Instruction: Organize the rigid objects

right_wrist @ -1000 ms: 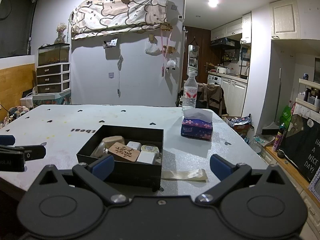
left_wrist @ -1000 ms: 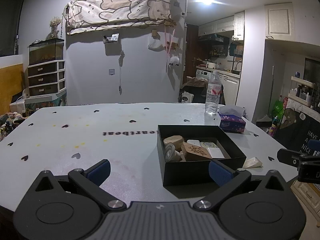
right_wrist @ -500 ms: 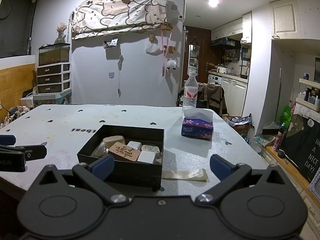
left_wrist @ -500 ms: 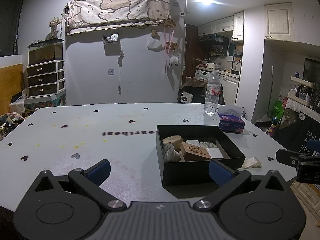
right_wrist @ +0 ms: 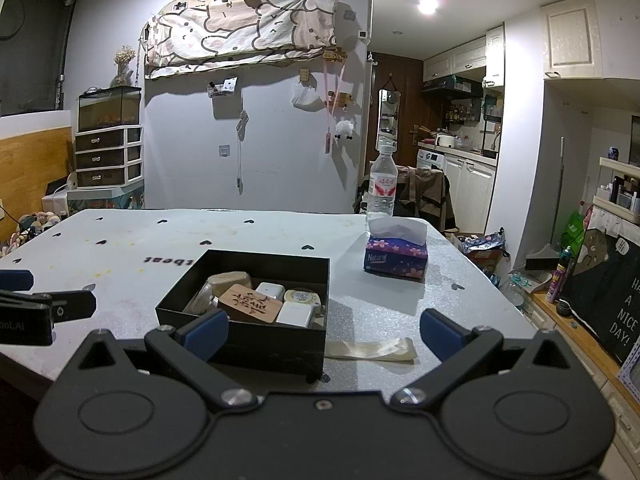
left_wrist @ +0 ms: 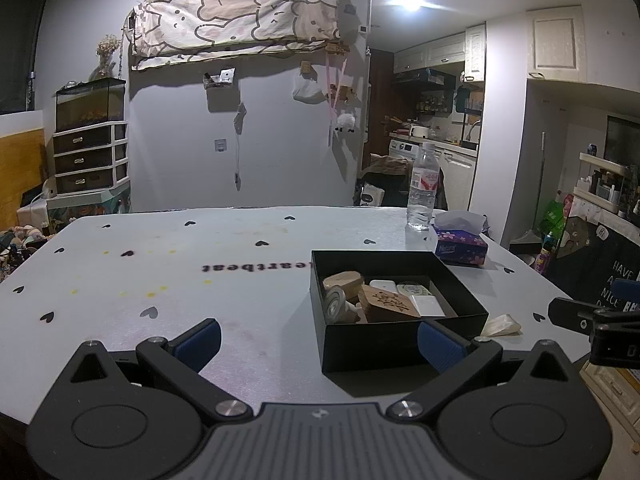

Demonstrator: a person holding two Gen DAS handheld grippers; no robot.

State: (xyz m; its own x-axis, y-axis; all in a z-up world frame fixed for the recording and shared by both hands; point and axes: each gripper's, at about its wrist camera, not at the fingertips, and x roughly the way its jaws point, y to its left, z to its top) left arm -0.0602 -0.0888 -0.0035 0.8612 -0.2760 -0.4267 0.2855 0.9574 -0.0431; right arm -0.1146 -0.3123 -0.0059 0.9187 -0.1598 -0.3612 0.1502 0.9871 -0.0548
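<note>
Holding both tools low at the near edge of the table, you've got nothing gripped. Your left gripper has its blue pads spread wide w/ only bare tabletop and the box corner between them. Left part of the table is plain grey w/ small black hearts, some yellow spots and printed lettering.

Moving right: the black box sits right of centre in the left wrist view, just ahead of the left tool's right finger. Inside it, packed close together: a round wooden block at the back left, a tape roll standing on edge against the left wall, an engraved wooden tag tilted across the others, a white adapter at the front right, plus a white piece and a round tin behind; can't tell more about those.

Right of the box, a cream strip lies flat on the table near its front corner. Farther back right: tissue box, w/ a water bottle upright just behind it.

Your right gripper is spread wide too, empty, its left pad over the box's front wall in view.
</note>
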